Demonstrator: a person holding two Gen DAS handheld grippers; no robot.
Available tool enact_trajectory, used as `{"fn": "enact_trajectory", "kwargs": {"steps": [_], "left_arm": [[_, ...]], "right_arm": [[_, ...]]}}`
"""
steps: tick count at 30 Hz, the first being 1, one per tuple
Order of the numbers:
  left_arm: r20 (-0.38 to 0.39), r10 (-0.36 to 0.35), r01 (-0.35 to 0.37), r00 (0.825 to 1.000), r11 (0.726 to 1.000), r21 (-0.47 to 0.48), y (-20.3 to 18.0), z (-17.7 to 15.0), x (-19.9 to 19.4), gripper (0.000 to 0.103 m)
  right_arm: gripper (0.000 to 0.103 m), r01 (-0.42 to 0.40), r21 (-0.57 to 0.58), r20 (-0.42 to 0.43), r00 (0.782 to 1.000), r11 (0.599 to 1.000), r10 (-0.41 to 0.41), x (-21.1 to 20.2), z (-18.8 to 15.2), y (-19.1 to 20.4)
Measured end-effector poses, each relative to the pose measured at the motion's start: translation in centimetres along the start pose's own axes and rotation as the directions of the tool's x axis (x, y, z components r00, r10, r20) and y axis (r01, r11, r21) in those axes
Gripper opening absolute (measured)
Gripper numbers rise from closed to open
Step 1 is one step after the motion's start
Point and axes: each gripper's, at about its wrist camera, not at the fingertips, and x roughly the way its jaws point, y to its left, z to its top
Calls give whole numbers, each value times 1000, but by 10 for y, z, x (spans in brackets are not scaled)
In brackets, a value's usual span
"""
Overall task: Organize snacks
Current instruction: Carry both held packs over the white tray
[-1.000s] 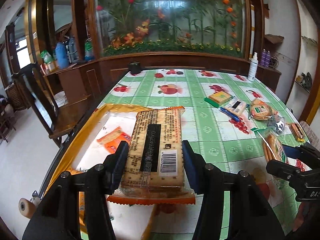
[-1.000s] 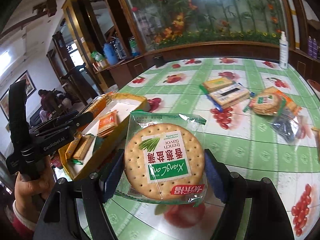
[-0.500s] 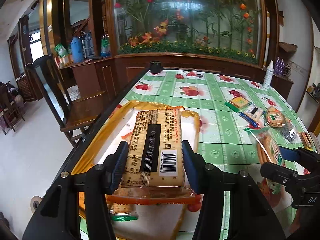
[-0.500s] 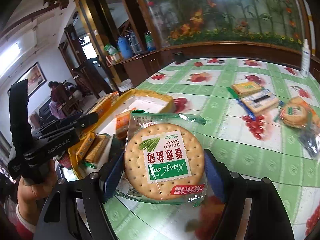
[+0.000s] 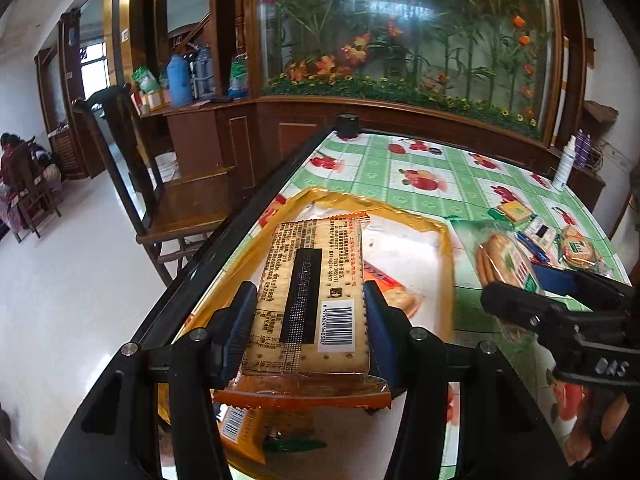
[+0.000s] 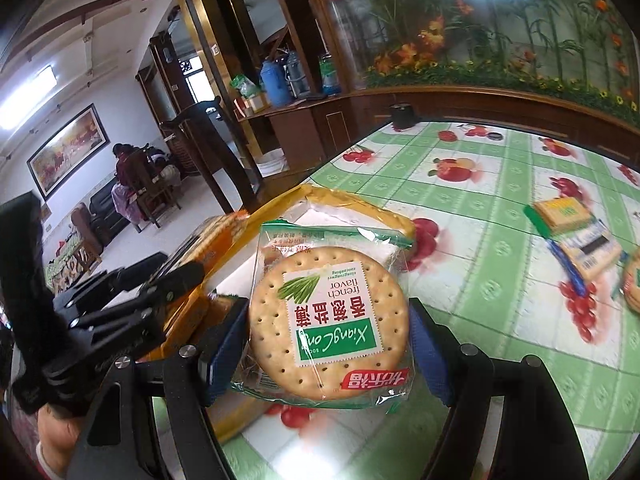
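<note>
Lengthwise, the rectangular cracker pack points straight away from the left gripper, which clamps its long sides above the yellow tray, barcode face up. Beside it, the right gripper grips a round cracker pack flat above the tray's near corner, label upside down. Packets lying in the tray are mostly hidden beneath the held pack.

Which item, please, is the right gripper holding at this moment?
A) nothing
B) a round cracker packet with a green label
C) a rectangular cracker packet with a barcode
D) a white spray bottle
B: the right gripper is shut on the round cracker packet, green label facing up.
</note>
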Motion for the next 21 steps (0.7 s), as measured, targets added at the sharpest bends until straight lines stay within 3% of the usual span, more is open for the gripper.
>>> {"fn": "enact_trajectory", "kwargs": {"steps": [21], "left_arm": [[-96,23,-25,995,999,-26,21,7,41,52]], "right_arm": [[77,-9,-13,-77,997,1000,8,109,50,7]]}}
